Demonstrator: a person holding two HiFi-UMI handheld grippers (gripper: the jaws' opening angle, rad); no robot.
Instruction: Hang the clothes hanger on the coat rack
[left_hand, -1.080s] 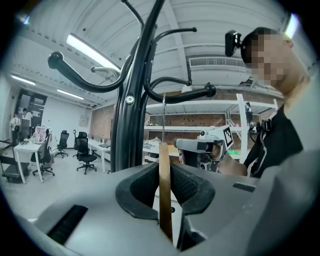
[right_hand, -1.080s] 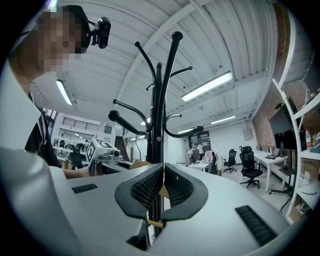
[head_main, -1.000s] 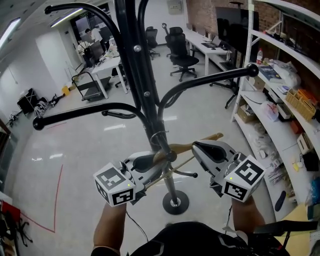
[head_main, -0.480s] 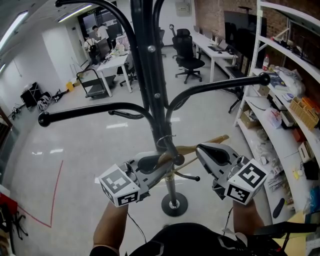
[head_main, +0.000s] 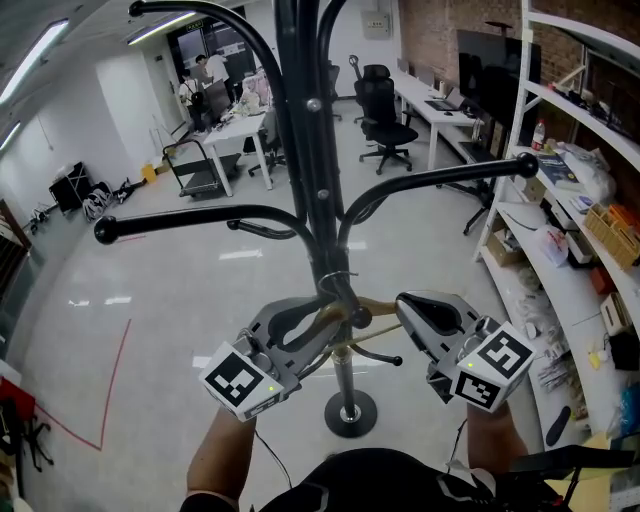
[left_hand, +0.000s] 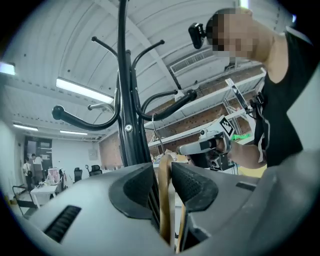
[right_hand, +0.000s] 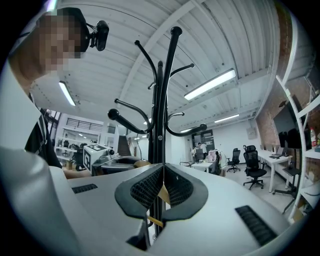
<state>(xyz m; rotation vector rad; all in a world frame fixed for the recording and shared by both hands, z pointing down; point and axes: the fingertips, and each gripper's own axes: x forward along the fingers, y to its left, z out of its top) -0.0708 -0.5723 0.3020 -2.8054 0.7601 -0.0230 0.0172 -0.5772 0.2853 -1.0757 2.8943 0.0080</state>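
The black coat rack (head_main: 310, 150) stands right in front of me, with curved arms to left and right. A wooden clothes hanger (head_main: 372, 305) sits against the pole, its metal hook (head_main: 335, 283) looped near where the arms branch. My left gripper (head_main: 300, 318) is at the hanger's left part and its jaws are opening. In the left gripper view the wooden bar (left_hand: 164, 200) stands between the left gripper (left_hand: 162, 172) pads, with a gap beside it. My right gripper (head_main: 410, 305) is shut on the hanger's right part, and the wood (right_hand: 162, 194) shows between the closed pads of the right gripper (right_hand: 162, 172).
The rack's round base (head_main: 348, 410) is on the shiny floor below my hands. Metal shelves (head_main: 570, 270) with boxes run along the right. Office chairs (head_main: 385, 130), desks and a cart (head_main: 195, 170) stand further back, with people at the far end.
The left gripper's jaws have spread apart around the hanger, and that gripper has rolled. The right gripper has stayed shut on the hanger in the same place.
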